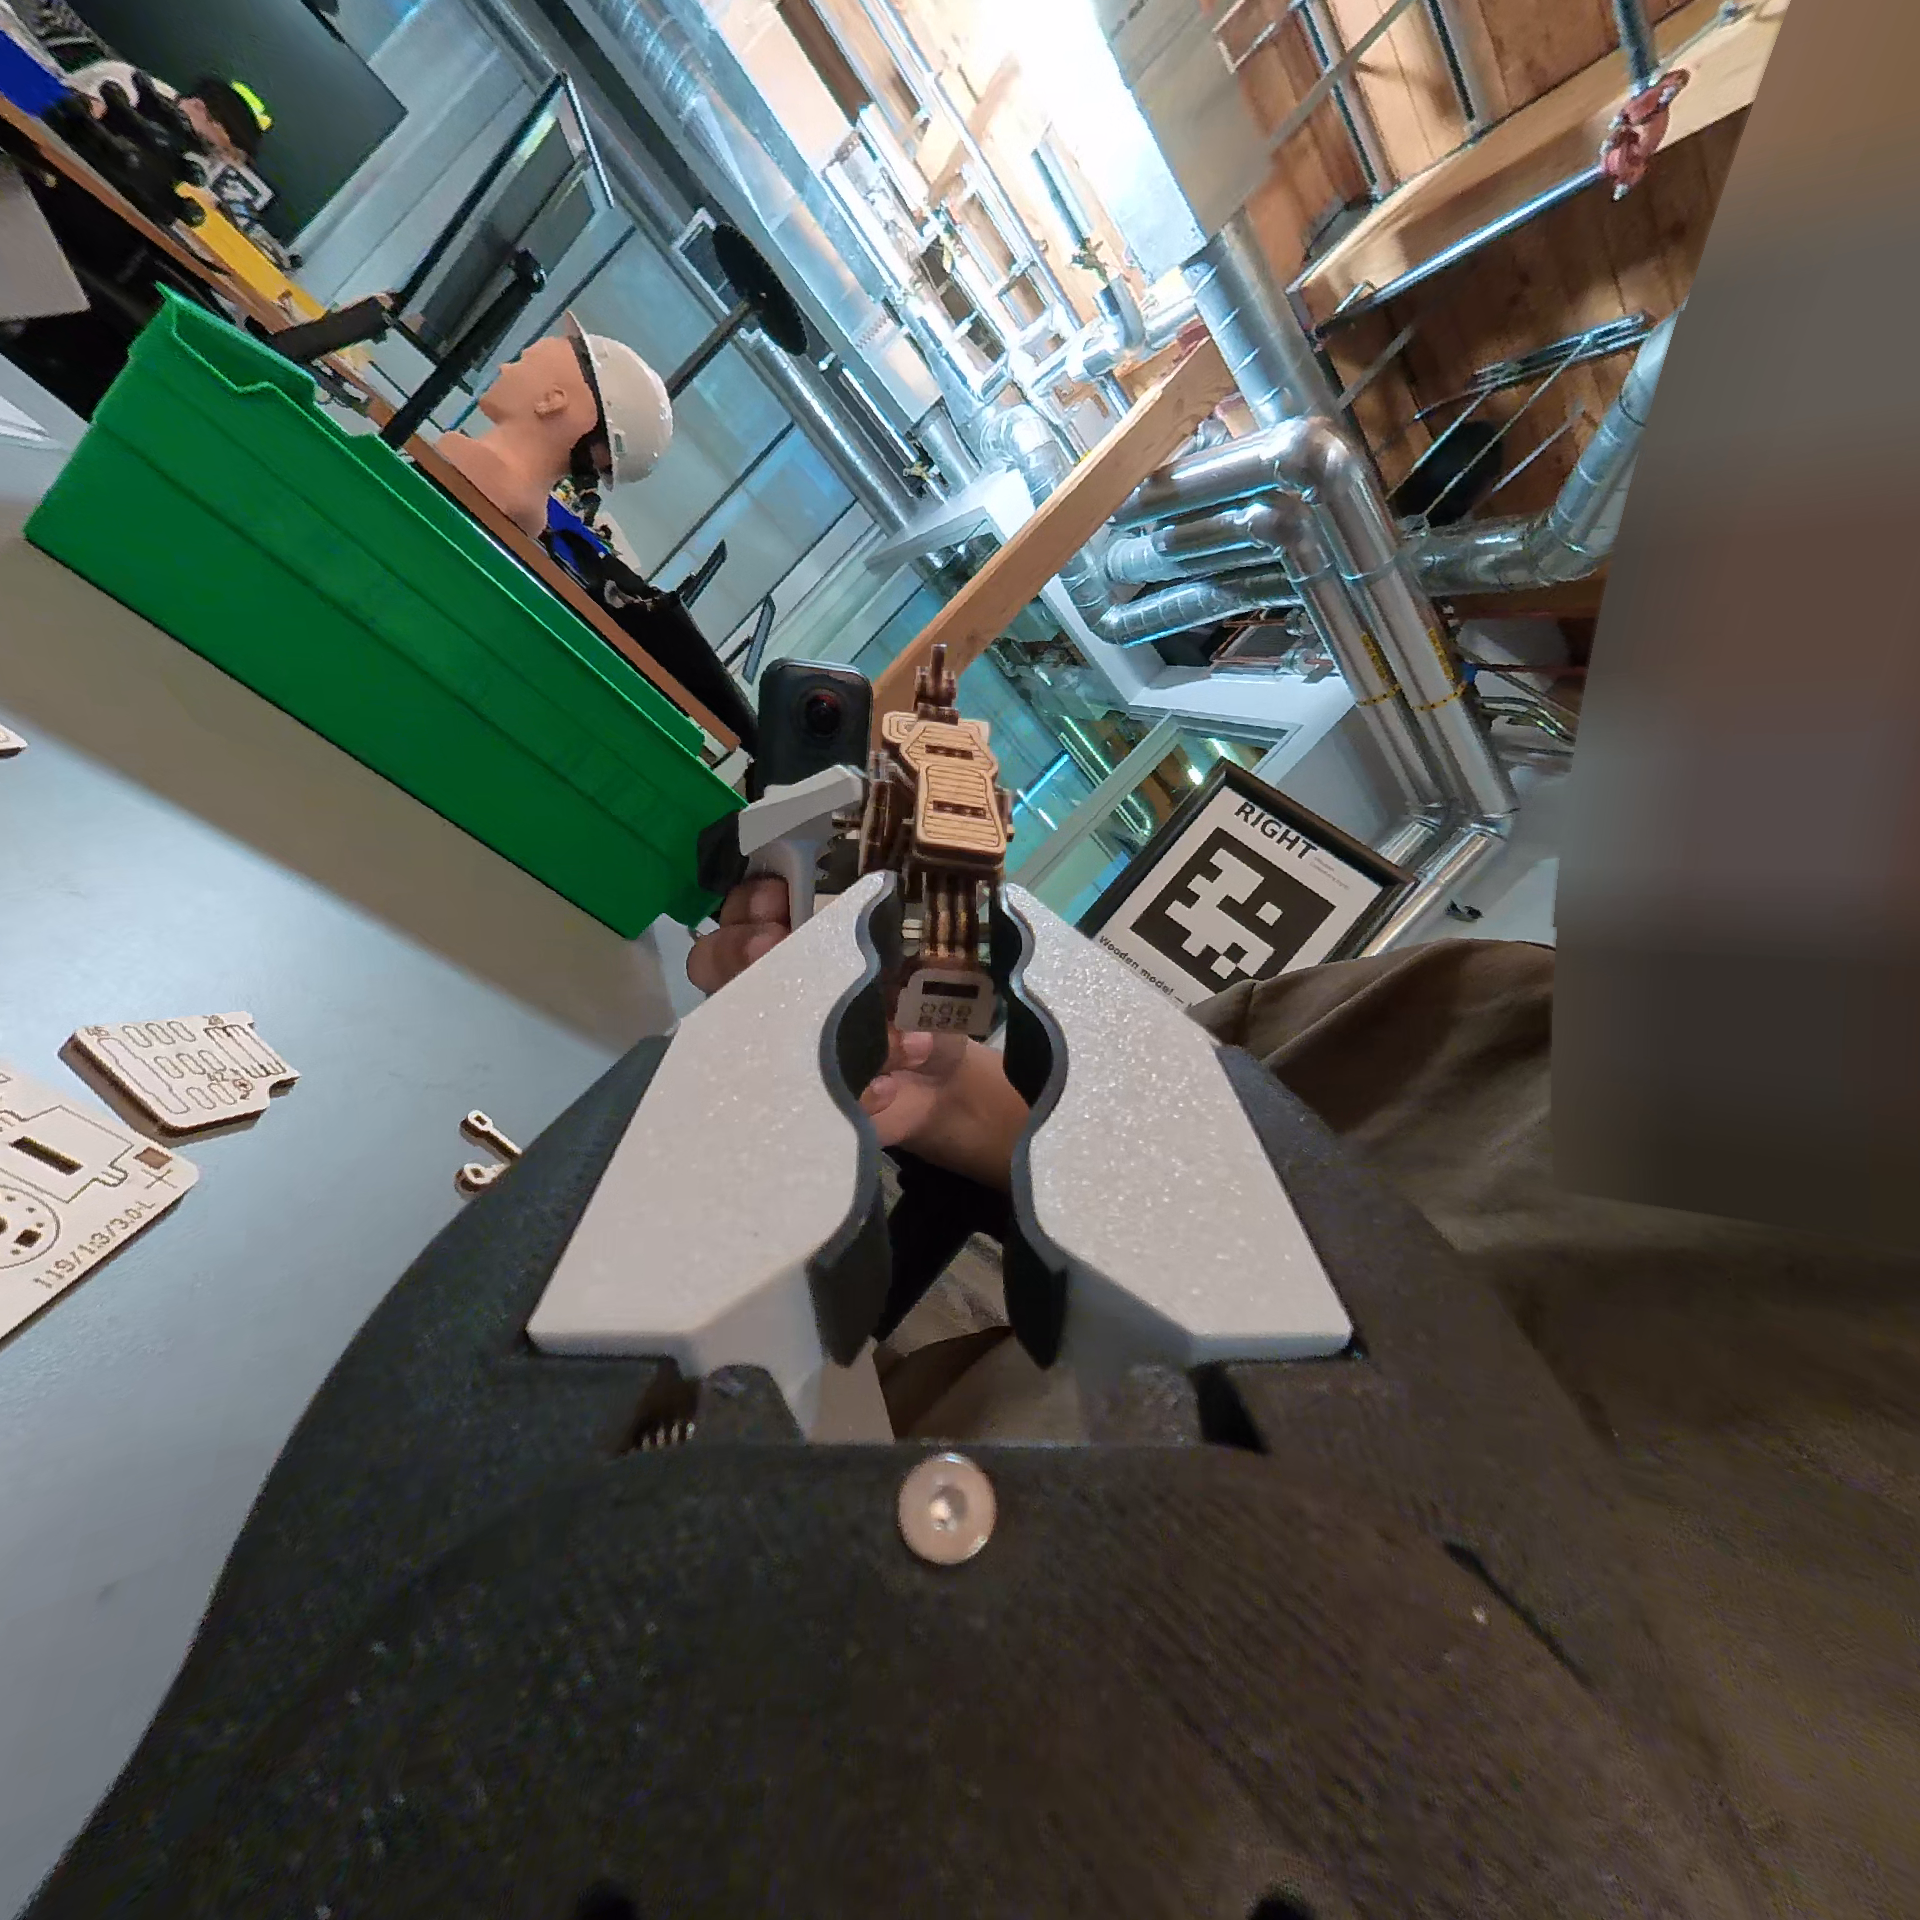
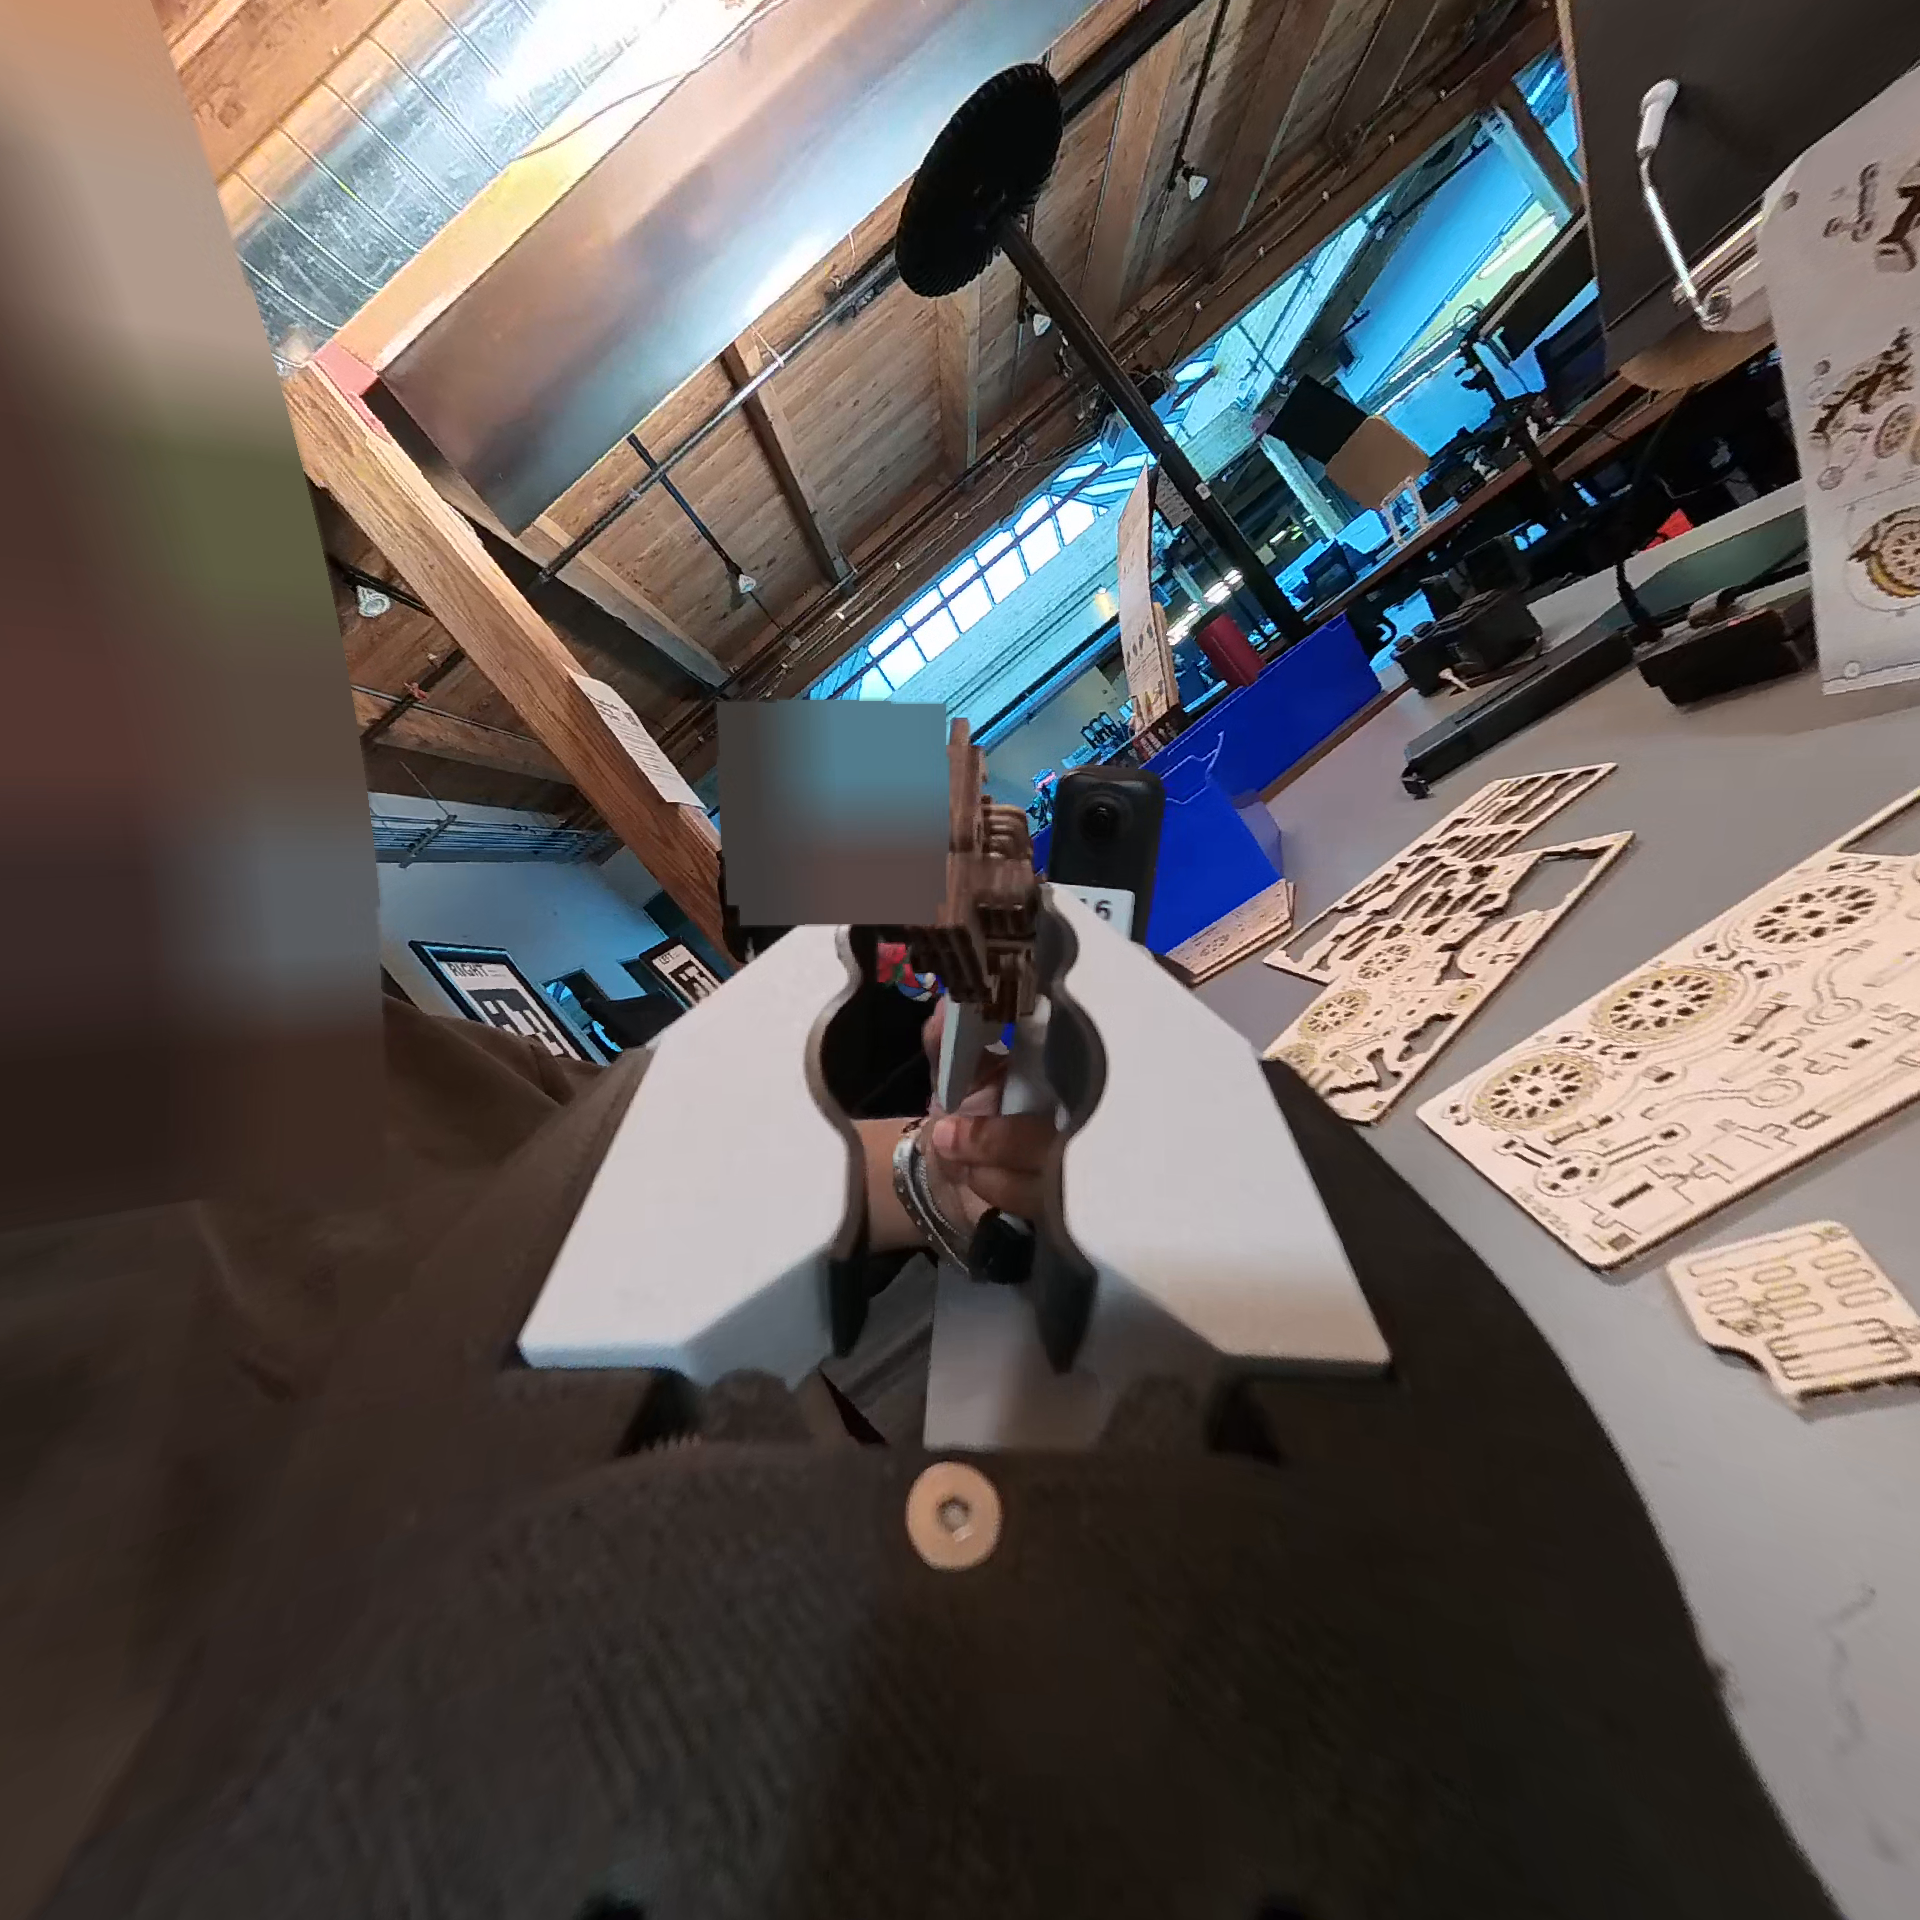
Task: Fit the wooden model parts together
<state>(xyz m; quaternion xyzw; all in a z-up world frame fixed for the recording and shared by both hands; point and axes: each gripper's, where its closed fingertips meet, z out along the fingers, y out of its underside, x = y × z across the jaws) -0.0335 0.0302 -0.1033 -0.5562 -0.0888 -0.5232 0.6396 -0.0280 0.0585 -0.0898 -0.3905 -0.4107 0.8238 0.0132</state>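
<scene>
Nearest the left wrist camera, the left gripper [image 1: 940, 914] stands narrowly parted, its grey fingers [image 1: 831, 997] closed in on the lower end of a partly built wooden model [image 1: 940, 821]. The sub-assembly is a stack of layered plywood plates already slotted together, raised off the table and held between the two tools. Contact at the tips appears firm, though the exact bearing surfaces are hidden by the fingers themselves.

From the right wrist view, the right gripper [image 2: 956, 961] is likewise nearly closed, its tips meeting the same wooden model [image 2: 987, 894] from the opposite side. The frames do not settle whether it clamps the wood or merely rests against it; I judge it a light grip. The left tool's grey fingers show just behind the model in this view, and the holder's hand [image 2: 977, 1158] below them.

Progress, as a judgement: the build is partway. Several layers are joined, but much stock is unused. On the grey table [image 1: 312, 935], near the left tool, lie a small loose plate [image 1: 177, 1070], a corner of a larger sheet [image 1: 62, 1195] and two tiny loose pieces [image 1: 488, 1148]. To the right lie several laser-cut sheets [image 2: 1683, 1049], some emptied of parts and others full, with a small cut panel [image 2: 1797, 1309] nearest.

Farther off stand a green bin [image 1: 395, 623] and a blue bin [image 2: 1226, 831].
</scene>
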